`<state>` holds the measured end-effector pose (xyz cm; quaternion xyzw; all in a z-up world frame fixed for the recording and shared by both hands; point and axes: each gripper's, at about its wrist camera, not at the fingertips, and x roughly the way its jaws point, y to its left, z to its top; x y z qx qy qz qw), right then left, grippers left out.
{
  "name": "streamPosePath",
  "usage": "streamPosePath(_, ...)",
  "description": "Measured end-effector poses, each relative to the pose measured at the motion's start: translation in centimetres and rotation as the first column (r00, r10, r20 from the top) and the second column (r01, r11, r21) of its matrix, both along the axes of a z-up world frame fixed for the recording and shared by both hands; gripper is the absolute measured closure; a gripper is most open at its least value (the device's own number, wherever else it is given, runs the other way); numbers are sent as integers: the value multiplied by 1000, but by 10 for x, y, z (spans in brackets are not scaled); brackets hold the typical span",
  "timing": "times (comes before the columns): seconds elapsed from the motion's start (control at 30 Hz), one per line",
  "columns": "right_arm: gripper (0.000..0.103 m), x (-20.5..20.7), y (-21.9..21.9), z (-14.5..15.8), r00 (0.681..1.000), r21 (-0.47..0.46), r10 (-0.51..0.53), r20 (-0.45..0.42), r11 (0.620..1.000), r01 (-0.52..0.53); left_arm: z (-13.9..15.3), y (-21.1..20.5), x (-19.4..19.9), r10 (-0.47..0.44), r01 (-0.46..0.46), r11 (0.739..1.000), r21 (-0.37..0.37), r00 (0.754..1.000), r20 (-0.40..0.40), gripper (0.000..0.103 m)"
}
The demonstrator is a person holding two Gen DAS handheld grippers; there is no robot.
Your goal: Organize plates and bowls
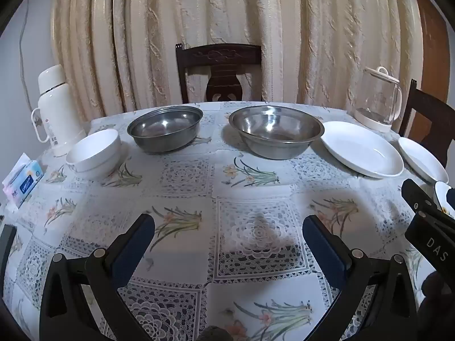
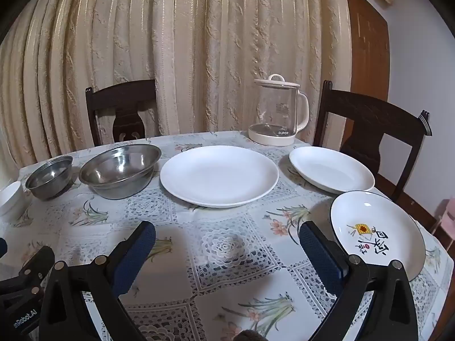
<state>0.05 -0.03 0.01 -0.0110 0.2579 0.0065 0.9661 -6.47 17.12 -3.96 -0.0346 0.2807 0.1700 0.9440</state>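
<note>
Left hand-held gripper (image 1: pixel 229 227): spread, empty, above the worktop (image 1: pixel 182 244).
Right hand-held gripper (image 2: pixel 227 234): spread, empty, beside the painted plate (image 2: pixel 378 231).
Bowls: steel bowls (image 1: pixel 165 128) apart at the back.
Next, I judge: pinch the painted plate's rim, lift level, avoid tilting.

It is a home dining room: a table (image 1: pixel 199 244) under a floral lace-pattern cloth, dark carved wooden chairs (image 1: pixel 219 71) around it, heavy cream curtains (image 2: pixel 170 56) behind, a thermos (image 1: pixel 55 108) and glass kettle (image 2: pixel 280 113) standing by.
</note>
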Motion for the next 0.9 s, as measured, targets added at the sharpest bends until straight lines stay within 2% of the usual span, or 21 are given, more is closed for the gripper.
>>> streamPosePath(0.27,0,-1,1,0,1000,-13,-4,11,1000,4,6,1,-5,-15,15,1000,-7,999,39,0)
streamPosePath(0.9,0,2,-4,-3,1000,4,-8,-7,1000,8,8,-2,-6,-28,28,1000,7,999,34,0)
